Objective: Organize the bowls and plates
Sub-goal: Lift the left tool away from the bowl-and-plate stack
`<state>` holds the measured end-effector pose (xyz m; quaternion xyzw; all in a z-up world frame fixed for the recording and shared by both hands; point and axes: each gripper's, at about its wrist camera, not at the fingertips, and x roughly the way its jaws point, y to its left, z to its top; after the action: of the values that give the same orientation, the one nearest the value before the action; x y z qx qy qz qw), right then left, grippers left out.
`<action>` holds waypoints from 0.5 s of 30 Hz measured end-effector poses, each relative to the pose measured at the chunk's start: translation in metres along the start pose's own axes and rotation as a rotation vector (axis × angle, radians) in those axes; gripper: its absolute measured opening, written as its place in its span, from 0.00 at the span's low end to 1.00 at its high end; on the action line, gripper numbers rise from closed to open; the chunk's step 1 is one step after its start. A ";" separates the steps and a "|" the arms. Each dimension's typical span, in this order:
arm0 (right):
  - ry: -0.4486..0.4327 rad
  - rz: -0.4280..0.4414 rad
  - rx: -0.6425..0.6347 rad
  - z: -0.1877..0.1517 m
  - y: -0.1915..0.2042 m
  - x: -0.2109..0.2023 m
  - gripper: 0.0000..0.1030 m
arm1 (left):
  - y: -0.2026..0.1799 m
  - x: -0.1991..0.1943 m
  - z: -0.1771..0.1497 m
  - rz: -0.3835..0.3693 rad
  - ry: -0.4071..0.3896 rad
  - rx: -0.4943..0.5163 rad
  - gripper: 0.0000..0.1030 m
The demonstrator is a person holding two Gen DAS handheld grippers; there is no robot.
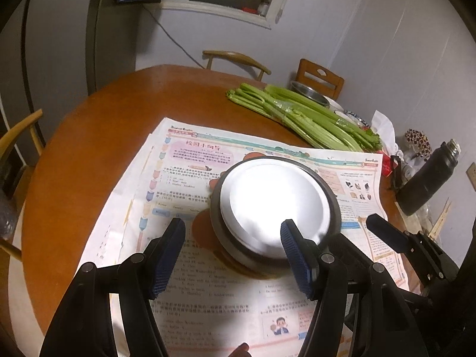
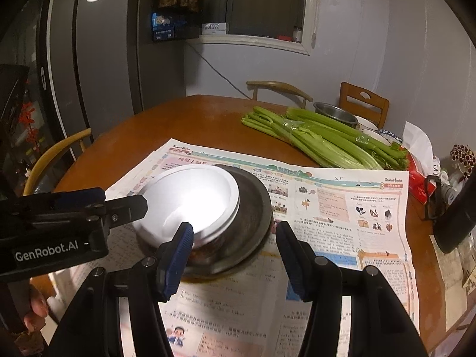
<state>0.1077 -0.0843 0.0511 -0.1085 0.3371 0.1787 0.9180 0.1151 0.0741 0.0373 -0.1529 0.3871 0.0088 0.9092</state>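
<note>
A white bowl (image 1: 273, 205) sits on top of a stack of dishes inside a grey metal plate (image 1: 333, 196), on a newspaper (image 1: 190, 154) spread over the round wooden table. My left gripper (image 1: 233, 238) hovers open just in front of the stack, and its right finger overlaps the bowl's near rim in the view. In the right wrist view the white bowl (image 2: 190, 202) and metal plate (image 2: 250, 208) lie ahead and to the left. My right gripper (image 2: 233, 245) is open above the plate's near edge, with nothing clamped.
Celery stalks (image 2: 321, 139) lie at the back right of the table (image 2: 184, 119). Behind them are a steel bowl (image 2: 336, 113) and small dishes. A black bottle (image 1: 428, 178) and a red tissue box (image 2: 419, 184) stand at the right edge. Chairs ring the table.
</note>
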 end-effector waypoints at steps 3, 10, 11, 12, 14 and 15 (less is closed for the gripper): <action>-0.005 0.008 0.004 -0.010 -0.001 -0.012 0.55 | -0.006 -0.012 -0.011 0.028 -0.019 0.015 0.66; -0.001 0.015 0.017 -0.036 -0.005 -0.031 0.55 | -0.015 -0.031 -0.043 0.070 -0.033 0.026 0.66; 0.000 0.015 0.019 -0.039 -0.006 -0.033 0.55 | -0.017 -0.032 -0.047 0.070 -0.027 0.033 0.66; -0.001 0.014 0.021 -0.042 -0.006 -0.036 0.55 | -0.018 -0.033 -0.051 0.073 -0.023 0.036 0.66; -0.002 0.014 0.025 -0.048 -0.007 -0.040 0.55 | -0.021 -0.035 -0.058 0.082 -0.020 0.042 0.66; -0.003 0.015 0.027 -0.050 -0.007 -0.043 0.55 | -0.022 -0.036 -0.062 0.086 -0.020 0.043 0.66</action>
<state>0.0510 -0.1178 0.0420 -0.0932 0.3389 0.1810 0.9185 0.0494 0.0397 0.0282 -0.1163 0.3845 0.0412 0.9148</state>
